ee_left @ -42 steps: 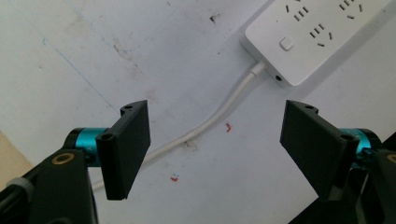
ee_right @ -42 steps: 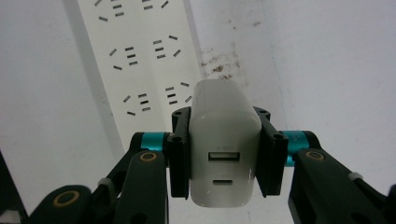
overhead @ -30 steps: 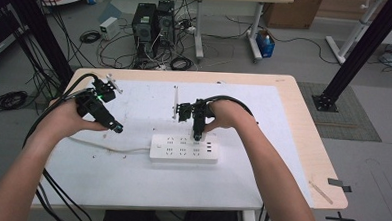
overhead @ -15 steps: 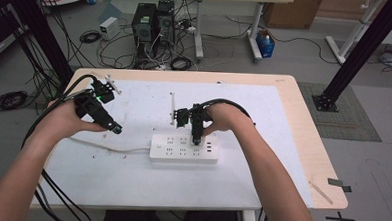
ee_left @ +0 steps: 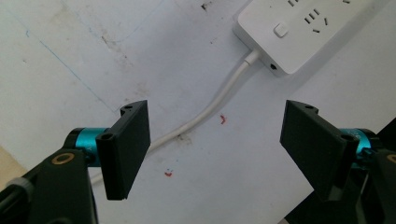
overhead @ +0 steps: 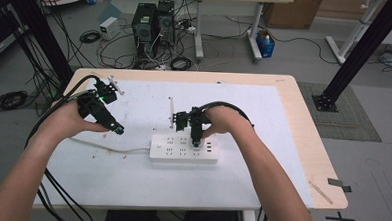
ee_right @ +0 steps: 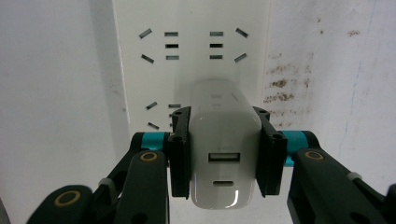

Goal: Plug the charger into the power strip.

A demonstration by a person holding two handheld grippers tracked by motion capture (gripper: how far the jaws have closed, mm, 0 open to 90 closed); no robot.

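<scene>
1. Charger [ee_right: 223, 154], white, with two ports on its near face, sits between the jaws of the right gripper [ee_right: 223, 151]; we see both jaws pressed flat on its sides, pinching it.
2. We see the charger standing on the strip [ee_right: 196, 56], over its socket rows; we cannot tell if its pins are seated.
3. In the high view the right gripper [overhead: 196, 135] points down onto the far edge of the strip [overhead: 182, 149], right of its middle; the charger itself is too small for us to make out there.
4. Strip is white, long side running left-right, lying at the table's centre on the sheet [overhead: 131, 172]; we see its cord [overhead: 107, 146] leave the left end and run left.
5. Left gripper [overhead: 114, 127] is left of the strip and apart from it, low over the sheet, in the person's left hand [overhead: 76, 120].
6. Left gripper view: jaws spread wide, nothing between them. We see the cord [ee_left: 205, 114] curving on the sheet [ee_left: 70, 56] below the gap, and the strip's end with its switch [ee_left: 280, 30] at top right.
7. Left gripper [ee_left: 215, 144] touches neither cord nor strip as far as we can tell.
8. Sheet is stained, with small red marks [ee_left: 223, 119] near the cord.
9. Table [overhead: 303, 125] has a bare wood margin right of the sheet; a white stick [overhead: 171, 112] lies on the sheet just far-left of the right gripper.
10. Floor beyond the table holds PC towers [overhead: 153, 21] and loose cables.
</scene>
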